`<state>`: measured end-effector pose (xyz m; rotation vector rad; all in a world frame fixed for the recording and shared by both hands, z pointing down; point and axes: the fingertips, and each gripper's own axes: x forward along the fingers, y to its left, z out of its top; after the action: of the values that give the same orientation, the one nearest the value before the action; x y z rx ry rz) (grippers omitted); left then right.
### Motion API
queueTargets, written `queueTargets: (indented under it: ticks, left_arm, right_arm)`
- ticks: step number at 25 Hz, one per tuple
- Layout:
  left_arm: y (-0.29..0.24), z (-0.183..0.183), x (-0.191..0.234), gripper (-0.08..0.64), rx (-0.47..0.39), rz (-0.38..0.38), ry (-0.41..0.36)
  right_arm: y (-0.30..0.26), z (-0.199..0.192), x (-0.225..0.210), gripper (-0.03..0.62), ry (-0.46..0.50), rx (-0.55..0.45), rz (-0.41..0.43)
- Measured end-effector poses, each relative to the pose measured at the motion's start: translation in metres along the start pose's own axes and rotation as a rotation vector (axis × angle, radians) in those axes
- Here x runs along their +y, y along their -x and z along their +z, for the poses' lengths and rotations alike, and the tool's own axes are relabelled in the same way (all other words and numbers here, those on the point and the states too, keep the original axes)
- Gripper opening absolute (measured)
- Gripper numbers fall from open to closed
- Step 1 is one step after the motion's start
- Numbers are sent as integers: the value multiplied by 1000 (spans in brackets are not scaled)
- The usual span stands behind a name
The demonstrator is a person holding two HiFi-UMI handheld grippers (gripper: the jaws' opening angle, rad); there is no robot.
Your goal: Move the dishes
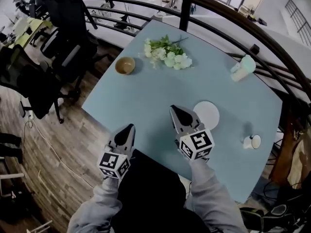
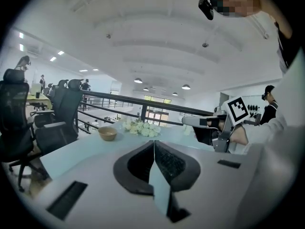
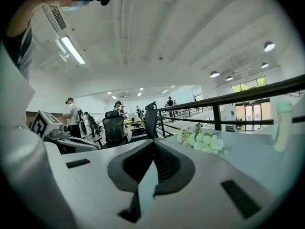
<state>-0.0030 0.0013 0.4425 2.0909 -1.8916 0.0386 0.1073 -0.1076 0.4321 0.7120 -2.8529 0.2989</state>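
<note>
Left gripper (image 1: 130, 127) and right gripper (image 1: 174, 108) — jaws together, nothing held — hover at the table (image 1: 146, 96) edge; the right one is near the white plate (image 1: 208, 114).

a table (image 1: 146, 91) backed by a curved railing (image 1: 184, 8), dishes spread across its top

a bowl (image 1: 125, 65) sits near the far left edge, with flowers (image 1: 167, 54) just right of it. a bottle (image 1: 243, 68) stands far right, by the railing. a plate (image 1: 210, 111) lies nearer the middle, and a cup (image 1: 252, 141) right of it near the edge. office chairs (image 1: 68, 33) stand left of the table.
</note>
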Motion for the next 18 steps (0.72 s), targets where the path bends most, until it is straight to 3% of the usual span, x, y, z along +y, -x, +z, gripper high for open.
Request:
queueTargets:
  ticks: [6, 15, 18]
  left_arm:
    - [22, 0, 47, 17, -25, 103, 40]
    - [19, 17, 127, 17, -44, 118, 66]
    - [14, 23, 155, 17, -41, 112, 74]
  right_arm:
    - [-52, -3, 27, 8, 18, 46, 75]
    - [-135, -5, 40, 11, -83, 106, 64]
    - [-159, -1, 40, 91, -98, 120, 45]
